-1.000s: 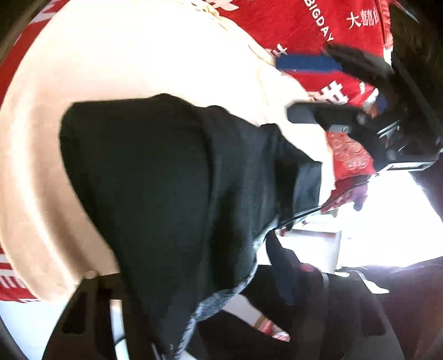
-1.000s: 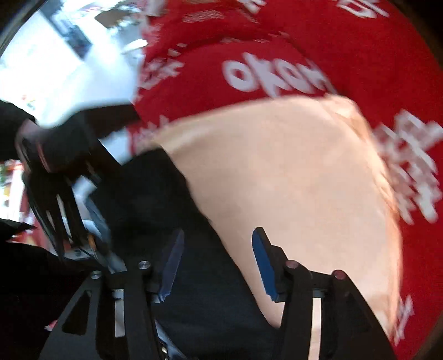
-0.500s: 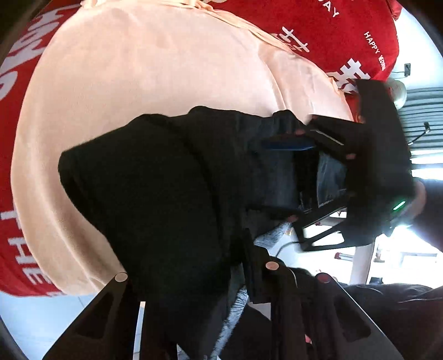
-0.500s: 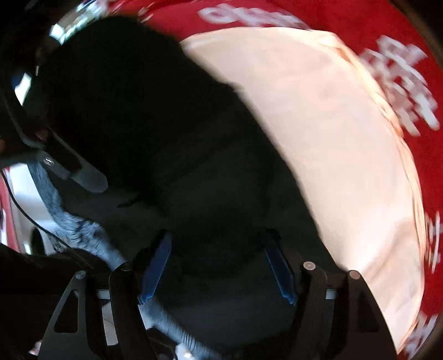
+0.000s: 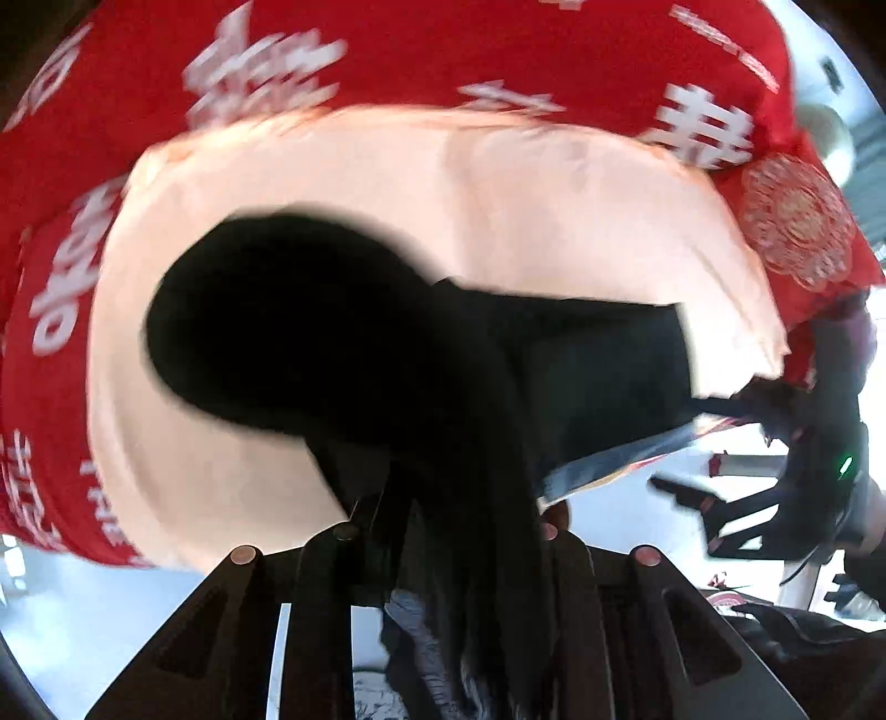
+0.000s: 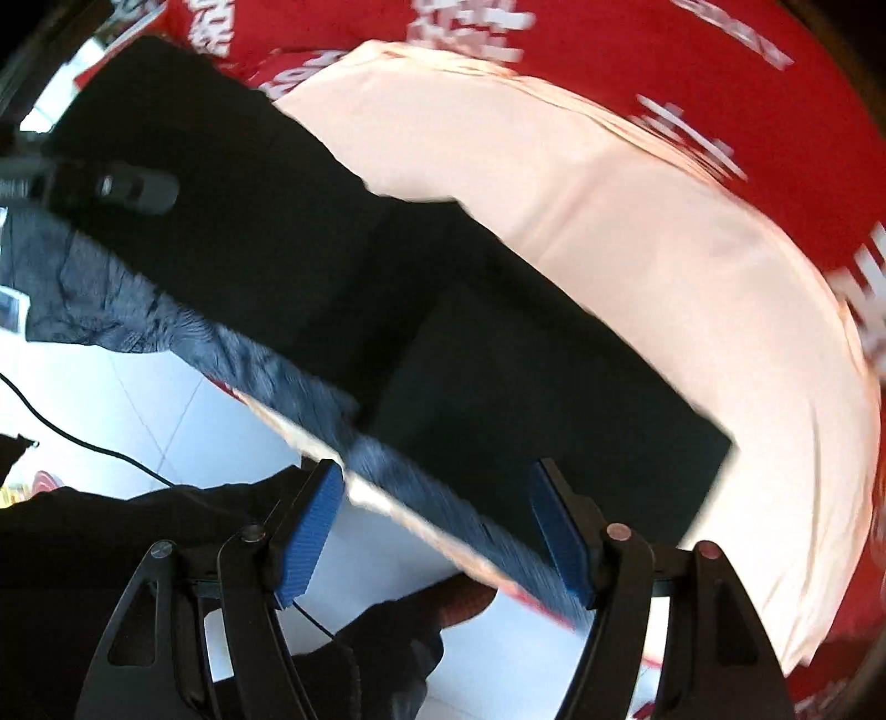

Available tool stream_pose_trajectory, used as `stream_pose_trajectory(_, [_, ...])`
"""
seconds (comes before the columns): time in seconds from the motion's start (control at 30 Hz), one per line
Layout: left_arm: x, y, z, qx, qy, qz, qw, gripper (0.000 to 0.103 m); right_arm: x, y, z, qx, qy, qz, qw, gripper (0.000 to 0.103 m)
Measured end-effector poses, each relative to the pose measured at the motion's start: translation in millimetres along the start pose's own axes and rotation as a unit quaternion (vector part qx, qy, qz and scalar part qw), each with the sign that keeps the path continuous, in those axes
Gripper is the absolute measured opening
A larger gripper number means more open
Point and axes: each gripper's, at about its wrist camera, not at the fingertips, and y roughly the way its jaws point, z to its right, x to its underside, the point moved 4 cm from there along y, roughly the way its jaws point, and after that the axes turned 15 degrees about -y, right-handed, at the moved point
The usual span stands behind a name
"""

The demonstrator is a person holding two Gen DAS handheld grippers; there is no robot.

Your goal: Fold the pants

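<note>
Black pants (image 6: 343, 232) lie folded across a peach cloth (image 6: 692, 266) at frame centre. The left gripper (image 5: 443, 498) pinches a bunch of them; the right gripper (image 6: 437, 531) hovers, blue-padded fingers (image 6: 310, 531) spread.

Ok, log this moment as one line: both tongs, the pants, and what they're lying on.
left tongs: shut on black pants | right tongs: open, empty, at pants' edge | pants: lying on peach cloth | red cover underneath

- Pants (image 6: 310, 221) lie across near edge of sheet (image 6: 692, 266), part hanging over it.
- Sheet spread on printed cloth (image 6: 637, 44).
- Right gripper (image 6: 443, 531) at pants' near edge.
</note>
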Motion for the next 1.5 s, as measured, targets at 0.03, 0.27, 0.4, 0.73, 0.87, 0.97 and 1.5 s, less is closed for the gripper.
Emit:
stream_pose_trajectory(0.03, [-1,0,28,0.003,0.018,-0.001,0.9998,0.026,11,-3,6,0.002,0.008,0.002,1.0,0.074])
stream_pose_trajectory(0.27, [13,55,172,-0.008,0.105,-0.039,0.9937,0.026,76,-19,43,0.021,0.081,0.023,0.996,0.073])
stream_pose_trajectory(0.4, [26,101,218,-0.032,0.131,-0.07,0.9884,0.026,116,-19,65,0.024,0.121,0.031,0.992,0.073])
stream_pose_trajectory(0.73, [21,173,252,-0.086,0.139,-0.126,0.9786,0.026,191,-21,84,0.017,0.201,0.043,0.978,0.074])
stream_pose_trajectory(0.87, [16,161,270,-0.058,0.142,-0.124,0.9804,0.026,210,-31,92,0.012,0.217,0.054,0.975,0.074])
stream_pose_trajectory(0.97, [15,188,275,-0.085,0.148,-0.144,0.9747,0.035,214,-23,97,0.01,0.225,0.05,0.973,0.074])
stream_pose_trajectory(1.5, [10,97,157,0.008,0.033,-0.065,0.9973,0.1,128,-18,130,-0.001,0.236,0.111,0.965,0.083])
